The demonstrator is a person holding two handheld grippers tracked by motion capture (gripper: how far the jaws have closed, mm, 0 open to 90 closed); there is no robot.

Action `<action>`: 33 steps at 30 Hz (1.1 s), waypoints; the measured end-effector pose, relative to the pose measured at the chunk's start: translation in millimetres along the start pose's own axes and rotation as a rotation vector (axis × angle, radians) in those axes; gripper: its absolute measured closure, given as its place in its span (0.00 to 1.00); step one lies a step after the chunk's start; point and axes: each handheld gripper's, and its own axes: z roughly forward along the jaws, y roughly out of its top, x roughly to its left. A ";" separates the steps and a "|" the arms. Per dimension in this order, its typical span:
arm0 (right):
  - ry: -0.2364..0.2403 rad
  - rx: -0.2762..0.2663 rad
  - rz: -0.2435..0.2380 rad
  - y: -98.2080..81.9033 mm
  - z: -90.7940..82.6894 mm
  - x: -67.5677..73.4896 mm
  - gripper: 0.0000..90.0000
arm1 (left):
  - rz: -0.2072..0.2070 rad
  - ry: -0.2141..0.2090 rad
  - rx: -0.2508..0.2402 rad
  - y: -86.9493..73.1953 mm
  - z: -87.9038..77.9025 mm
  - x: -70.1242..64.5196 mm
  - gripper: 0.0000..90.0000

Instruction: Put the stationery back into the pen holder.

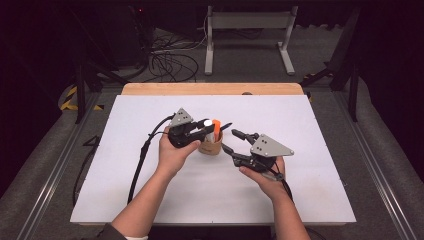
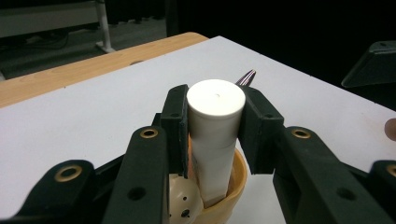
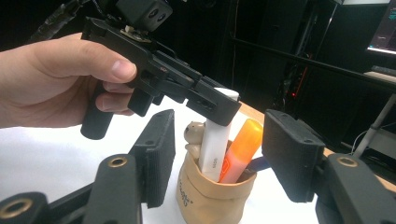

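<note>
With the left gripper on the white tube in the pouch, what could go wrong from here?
1. The left gripper clamps the white tube only near its cap; it may slip or tilt when moved.
2. The tan pouch looks soft, and the right gripper stands open around it without touching, so it might tip, spilling the orange highlighter.

1. A white tabletop lies across the middle of the high view.
2. A bare wooden strip runs along the tabletop's edge at 12 o'clock.
3. A grey metal frame on two legs stands on the floor at 12 o'clock, beyond the wood.
4. Loose black cables lie tangled on the floor at 11 o'clock.
5. Yellow-and-black striped tape marks the floor at 9 o'clock.
</note>
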 end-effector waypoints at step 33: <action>-0.019 -0.017 0.024 -0.7 -6.7 -7.5 0.49 | 0.074 -0.003 -0.093 5.8 -17.3 2.0 0.27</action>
